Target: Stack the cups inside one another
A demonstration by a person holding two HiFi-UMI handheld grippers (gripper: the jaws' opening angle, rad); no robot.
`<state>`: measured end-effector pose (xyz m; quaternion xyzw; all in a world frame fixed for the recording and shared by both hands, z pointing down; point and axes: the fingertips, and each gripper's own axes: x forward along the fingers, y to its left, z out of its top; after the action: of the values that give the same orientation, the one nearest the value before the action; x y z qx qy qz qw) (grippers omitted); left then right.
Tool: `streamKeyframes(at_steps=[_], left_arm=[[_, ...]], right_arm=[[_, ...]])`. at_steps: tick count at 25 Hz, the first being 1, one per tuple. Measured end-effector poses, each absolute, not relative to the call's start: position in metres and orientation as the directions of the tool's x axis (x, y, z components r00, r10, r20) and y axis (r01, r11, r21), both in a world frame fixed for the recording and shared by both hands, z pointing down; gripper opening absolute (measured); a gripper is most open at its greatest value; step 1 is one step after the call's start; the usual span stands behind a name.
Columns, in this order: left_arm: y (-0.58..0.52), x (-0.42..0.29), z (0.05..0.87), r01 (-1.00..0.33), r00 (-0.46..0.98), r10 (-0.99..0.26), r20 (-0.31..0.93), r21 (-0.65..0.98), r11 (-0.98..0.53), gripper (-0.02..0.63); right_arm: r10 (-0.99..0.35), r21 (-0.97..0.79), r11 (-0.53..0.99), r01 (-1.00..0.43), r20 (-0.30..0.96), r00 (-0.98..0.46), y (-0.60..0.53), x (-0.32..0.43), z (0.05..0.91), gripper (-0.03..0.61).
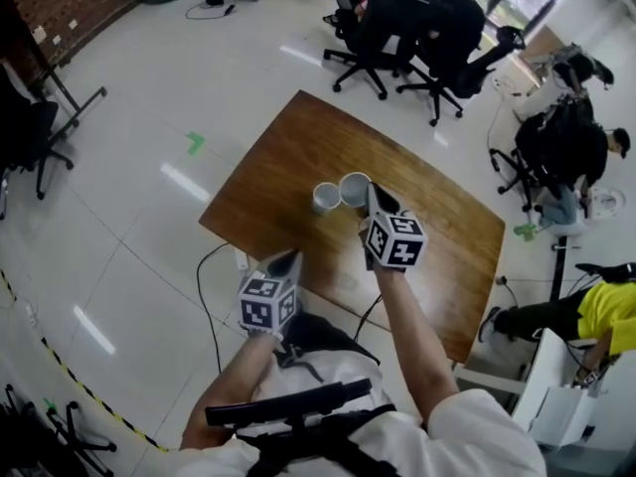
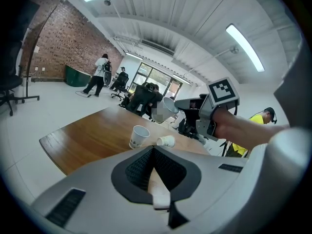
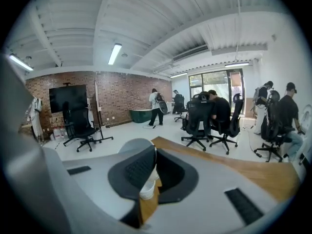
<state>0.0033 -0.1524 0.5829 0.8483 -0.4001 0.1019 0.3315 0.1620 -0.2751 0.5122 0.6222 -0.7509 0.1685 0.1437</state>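
- Head view: wooden table [image 1: 298, 157] sits at an angle on a pale floor. Two paper cup mouths show side by side near its middle.
- Right gripper [image 1: 374, 199] reaches in over the table from the near edge, with its tip at the rim of the held cup [image 1: 354, 188].
- Right gripper view: jaws are narrow and pinched on the cup wall. A white strip of rim shows between the pads, and the cup body bulges out to their left.
- Left gripper view: the held cup is up in the air, tilted, clear of the tabletop and above the other two cups.
- Upright cup [image 1: 324, 197] stands on the table, mouth up, with some print on its side. From the head view it sits just beside the held cup.
- Tipped cup [image 2: 166, 141] lies on its side on the table, just right of the upright cup in the left gripper view.
- No cup is nested in another.
- Left gripper [image 1: 290, 258] hangs at the near table edge, well apart from all three cups.
- Left gripper view: its jaws are closed tip to tip with nothing between them. They point across the table toward the upright cup.
- Beyond the table there are office chairs [image 1: 368, 63] with people seated at them. More people stand by the brick wall [image 3: 112, 96] at the far end of the room.
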Motion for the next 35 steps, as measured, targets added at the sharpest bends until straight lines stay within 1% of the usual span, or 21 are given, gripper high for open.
streamKeyframes(at_steps=[6, 23, 35], left_arm=[[-0.161, -0.004, 0.585, -0.756, 0.646, -0.625, 0.439, 0.482, -0.442, -0.011], [-0.174, -0.009, 0.594, -0.765, 0.632, -0.629, 0.453, 0.498, -0.409, -0.011], [-0.183, -0.016, 0.599, -0.771, 0.622, -0.63, 0.465, 0.506, -0.387, -0.009]], right_arm=[[-0.879, -0.086, 0.191, -0.978, 0.428, -0.209, -0.291, 0.15, 0.515, 0.018], [-0.828, -0.107, 0.208, -0.972, 0.51, -0.233, -0.304, 0.137, 0.563, 0.018], [-0.768, -0.184, 0.191, -0.964, 0.584, -0.264, -0.308, 0.13, 0.599, 0.02]])
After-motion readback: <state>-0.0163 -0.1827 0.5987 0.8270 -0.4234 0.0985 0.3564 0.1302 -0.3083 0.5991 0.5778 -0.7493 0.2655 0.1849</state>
